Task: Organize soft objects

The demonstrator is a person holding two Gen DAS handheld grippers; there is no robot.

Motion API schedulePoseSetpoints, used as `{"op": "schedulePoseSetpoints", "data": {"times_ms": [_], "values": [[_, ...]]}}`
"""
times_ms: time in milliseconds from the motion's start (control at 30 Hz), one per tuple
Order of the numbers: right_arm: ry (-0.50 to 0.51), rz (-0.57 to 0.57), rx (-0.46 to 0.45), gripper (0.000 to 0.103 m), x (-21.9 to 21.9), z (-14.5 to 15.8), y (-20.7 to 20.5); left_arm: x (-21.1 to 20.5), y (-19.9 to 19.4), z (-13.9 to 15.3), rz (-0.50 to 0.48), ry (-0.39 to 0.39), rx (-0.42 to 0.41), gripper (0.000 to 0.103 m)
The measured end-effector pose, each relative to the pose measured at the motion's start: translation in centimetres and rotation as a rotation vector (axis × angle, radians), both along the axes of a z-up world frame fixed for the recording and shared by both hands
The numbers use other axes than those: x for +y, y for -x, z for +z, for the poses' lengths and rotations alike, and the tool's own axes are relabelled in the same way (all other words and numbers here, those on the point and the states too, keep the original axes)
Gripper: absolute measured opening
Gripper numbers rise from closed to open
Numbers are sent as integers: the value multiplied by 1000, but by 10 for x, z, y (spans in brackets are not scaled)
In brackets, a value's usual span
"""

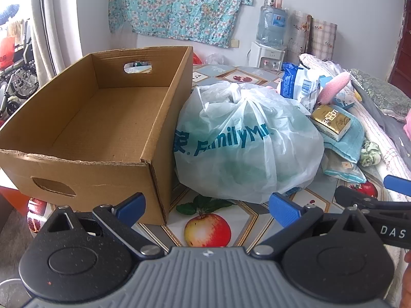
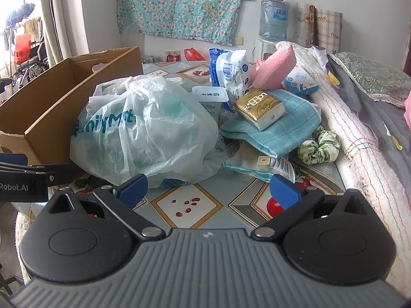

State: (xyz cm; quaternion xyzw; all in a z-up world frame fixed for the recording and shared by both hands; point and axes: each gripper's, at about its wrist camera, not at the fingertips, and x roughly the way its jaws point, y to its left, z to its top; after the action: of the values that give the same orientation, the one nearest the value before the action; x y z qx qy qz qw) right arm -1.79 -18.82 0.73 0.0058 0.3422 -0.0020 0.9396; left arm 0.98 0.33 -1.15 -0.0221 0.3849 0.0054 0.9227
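A floral teal cloth [image 1: 179, 5] hangs on the rear wall, and a water dispenser [image 1: 267, 55] stands in the corner below it carrying a blue water bottle [image 1: 272, 25] with small containers on its top. Two rolls of patterned sheet [image 2: 318, 25] lean upright against the wall just beside the dispenser. A fruit-print tablecloth [image 2: 187, 202] covers the table; a light curtain [image 1: 45, 25] hangs at the left, with a wheelchair [image 1: 18, 77] and a red bag [image 2: 21, 48] visible beyond it.
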Motion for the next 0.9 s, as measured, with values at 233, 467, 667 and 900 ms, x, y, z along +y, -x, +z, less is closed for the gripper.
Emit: {"op": "schedulePoseSetpoints", "data": {"times_ms": [233,467,667,900], "values": [[-2,2,5,102,1,-2,-2,0,-2,-1,3,-4,10,103],[-2,-5,3,102,-1,-3,0,-6,2,0,-15,-23,-3,103],[-2,-58,-23,102,-23,-20,14,-28,13,1,-96,-72,-34,103],[-46,-124,-61,102,-63,-38,33,-54,13,2,-215,-57,-51,103]]}}
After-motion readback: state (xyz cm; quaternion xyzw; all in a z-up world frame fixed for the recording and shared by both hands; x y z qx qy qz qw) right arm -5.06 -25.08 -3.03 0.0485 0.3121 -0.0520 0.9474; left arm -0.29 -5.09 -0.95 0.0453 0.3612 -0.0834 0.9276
